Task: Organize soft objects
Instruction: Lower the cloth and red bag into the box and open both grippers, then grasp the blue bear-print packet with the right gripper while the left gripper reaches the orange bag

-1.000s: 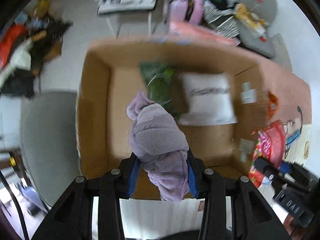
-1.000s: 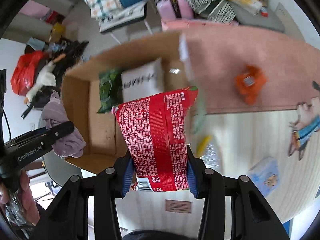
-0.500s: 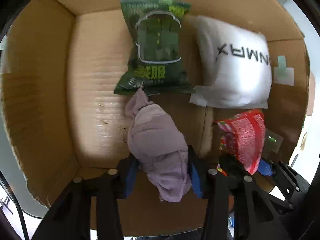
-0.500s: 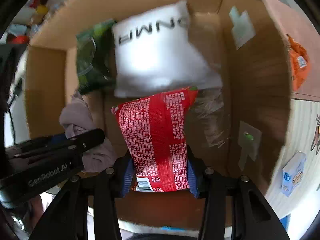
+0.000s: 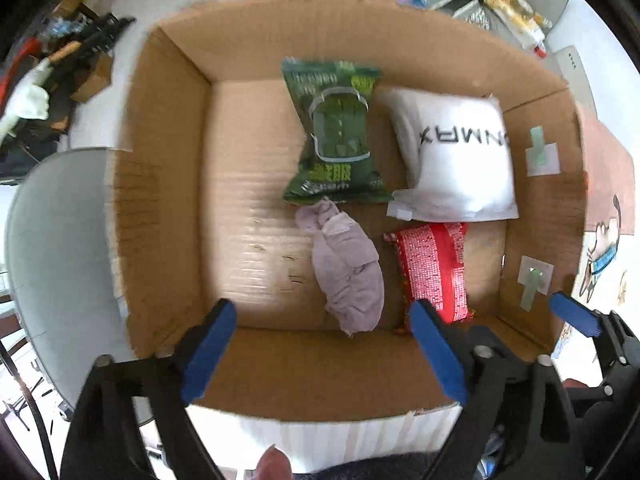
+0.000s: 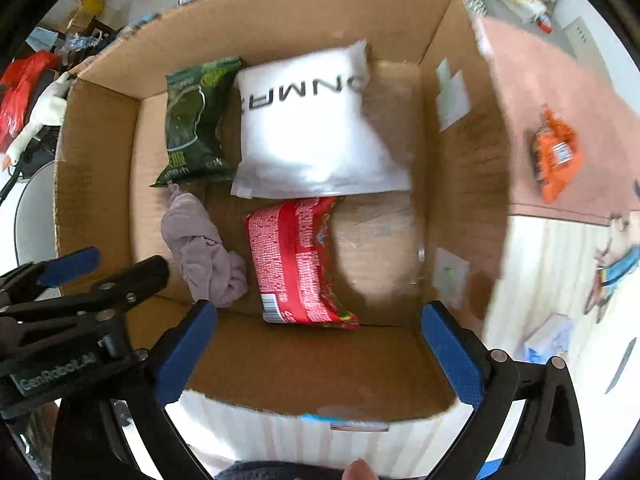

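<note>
An open cardboard box [image 5: 168, 184] [image 6: 96, 184] lies below both grippers. On its floor are a green snack packet [image 5: 332, 136] [image 6: 196, 124], a white pillow-like bag [image 5: 460, 160] [image 6: 312, 136], a crumpled lilac cloth [image 5: 348, 272] [image 6: 204, 256] and a red snack packet [image 5: 434, 268] [image 6: 296, 260]. My left gripper [image 5: 320, 307] [image 6: 116, 268] hangs above the lilac cloth, its jaws opening wide, and nothing is pressed between them. My right gripper [image 6: 318, 309] [image 5: 568, 312] hangs above the red packet, its jaws also opening, and the pads touch nothing.
An orange packet [image 6: 554, 156] lies on a pink mat [image 6: 560, 80] right of the box. A small blue-and-white pack [image 6: 548, 340] sits on the pale floor. A grey chair [image 5: 52, 240] stands left of the box, with clutter and clothes beyond.
Both grippers have gone from shut to wide open. The lilac cloth and the red packet have left the jaws and now lie on the box floor. Both views have pulled back slightly.
</note>
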`<state>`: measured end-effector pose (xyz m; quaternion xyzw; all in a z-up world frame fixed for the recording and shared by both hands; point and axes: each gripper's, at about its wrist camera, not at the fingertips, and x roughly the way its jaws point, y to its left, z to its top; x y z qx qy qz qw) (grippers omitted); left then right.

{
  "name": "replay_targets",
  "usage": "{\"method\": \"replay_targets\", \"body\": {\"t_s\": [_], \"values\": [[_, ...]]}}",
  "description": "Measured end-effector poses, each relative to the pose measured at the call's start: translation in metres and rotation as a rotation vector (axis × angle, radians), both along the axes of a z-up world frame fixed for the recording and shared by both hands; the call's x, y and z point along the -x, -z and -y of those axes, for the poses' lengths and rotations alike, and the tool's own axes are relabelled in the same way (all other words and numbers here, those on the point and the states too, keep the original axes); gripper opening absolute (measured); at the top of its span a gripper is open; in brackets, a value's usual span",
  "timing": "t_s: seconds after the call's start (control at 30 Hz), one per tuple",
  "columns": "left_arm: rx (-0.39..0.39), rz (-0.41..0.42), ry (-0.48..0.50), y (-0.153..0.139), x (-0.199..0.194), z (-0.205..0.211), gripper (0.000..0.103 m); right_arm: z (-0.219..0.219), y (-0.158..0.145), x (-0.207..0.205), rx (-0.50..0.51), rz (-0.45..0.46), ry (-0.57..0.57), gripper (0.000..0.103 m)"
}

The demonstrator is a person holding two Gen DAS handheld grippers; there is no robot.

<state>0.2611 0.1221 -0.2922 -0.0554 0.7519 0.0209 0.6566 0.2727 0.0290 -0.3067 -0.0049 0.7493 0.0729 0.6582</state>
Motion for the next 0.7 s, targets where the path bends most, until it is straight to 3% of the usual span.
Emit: {"method": "replay_targets", "body": {"t_s": [0.23, 0.53, 0.7], "values": [[-0.017, 0.131, -0.031, -0.057, 0.031, -0.009, 0.098, 0.015, -0.051, 0.018, 0.016, 0.129, -0.013, 0.103], [-0.087, 0.296, -0.059, -0.104, 0.077, -0.009, 0.098, 0.023, -0.118, 0.067, -0.020, 0.267, -0.017, 0.103], [-0.097, 0.344, -0.056, -0.124, 0.092, -0.003, 0.098, 0.027, -0.144, 0.087, -0.048, 0.312, -0.018, 0.103]]}}
